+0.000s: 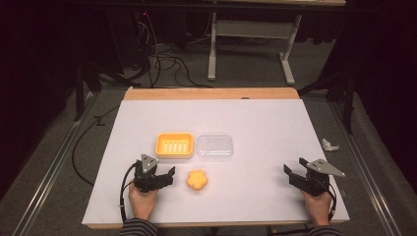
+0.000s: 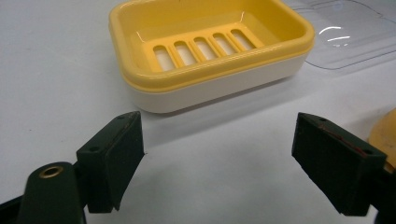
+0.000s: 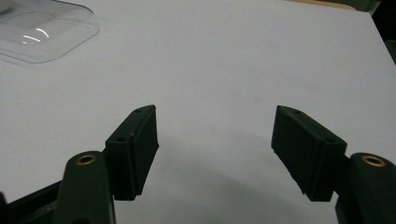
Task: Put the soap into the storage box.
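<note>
No brand, label or writing can be read on anything. On the white table [image 1: 255, 123], the yellow soap dish [image 1: 174, 145] and the clear lid [image 1: 215, 146] sit side by side near the middle, with the orange flower-shaped soap [image 1: 197, 180] nearer the front edge, just beside the left gripper [image 1: 164, 176], whose jaws stand open and empty. The left gripper view shows the dish's slotted tray up close; the right gripper [image 1: 291, 170], near the front right corner, is likewise open over bare table.
</note>
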`<state>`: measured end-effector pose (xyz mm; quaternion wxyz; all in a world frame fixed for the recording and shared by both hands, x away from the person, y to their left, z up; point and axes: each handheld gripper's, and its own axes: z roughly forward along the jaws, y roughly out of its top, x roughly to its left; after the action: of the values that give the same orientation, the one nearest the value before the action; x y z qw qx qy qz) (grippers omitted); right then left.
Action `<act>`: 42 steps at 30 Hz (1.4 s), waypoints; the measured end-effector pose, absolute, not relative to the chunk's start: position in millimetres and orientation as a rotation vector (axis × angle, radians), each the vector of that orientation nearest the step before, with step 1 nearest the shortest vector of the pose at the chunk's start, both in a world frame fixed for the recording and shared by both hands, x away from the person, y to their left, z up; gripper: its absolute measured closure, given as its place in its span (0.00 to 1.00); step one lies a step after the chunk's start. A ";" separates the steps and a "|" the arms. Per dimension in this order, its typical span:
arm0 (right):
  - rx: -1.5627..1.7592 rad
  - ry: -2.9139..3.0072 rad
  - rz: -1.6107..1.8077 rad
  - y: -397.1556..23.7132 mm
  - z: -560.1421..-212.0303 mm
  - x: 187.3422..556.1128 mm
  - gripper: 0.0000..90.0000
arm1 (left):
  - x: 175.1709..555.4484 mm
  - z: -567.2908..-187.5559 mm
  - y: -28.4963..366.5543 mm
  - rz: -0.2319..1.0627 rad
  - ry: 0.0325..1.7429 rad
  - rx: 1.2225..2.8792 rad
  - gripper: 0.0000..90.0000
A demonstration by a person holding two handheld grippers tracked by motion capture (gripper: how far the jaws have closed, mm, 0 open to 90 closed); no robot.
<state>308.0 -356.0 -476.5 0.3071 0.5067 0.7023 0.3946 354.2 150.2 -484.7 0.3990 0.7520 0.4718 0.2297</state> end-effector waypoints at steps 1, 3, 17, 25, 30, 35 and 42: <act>1.342 1.859 1.044 -355.9 -476.5 308.1 0.36 | 354.4 -484.8 150.1 0.581 1.194 1.904 0.20; 1.340 1.859 1.043 -356.1 -476.5 308.2 0.36 | 354.4 -484.8 150.2 0.580 1.193 1.906 0.20; 1.341 1.856 1.045 -356.2 -476.5 308.0 0.36 | 354.3 -484.8 150.5 0.579 1.197 1.902 0.24; 1.354 1.853 1.049 -356.2 -476.4 308.1 0.36 | 353.7 -484.6 150.6 0.578 1.188 1.898 0.25; 1.361 1.848 1.047 -356.6 -476.4 308.2 0.36 | 354.8 -484.4 150.5 0.567 1.187 1.907 0.25; 1.360 1.835 1.056 -357.7 -476.2 307.8 0.37 | 356.0 -484.0 150.0 0.567 1.197 1.913 0.25; 1.363 1.832 1.056 -357.7 -476.2 307.6 0.37 | 354.8 -483.1 149.6 0.554 1.189 1.926 0.24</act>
<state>307.6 -357.7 -476.2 0.3079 0.5154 0.6928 0.3995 354.8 149.6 -483.1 0.3947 0.7594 0.4687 0.2186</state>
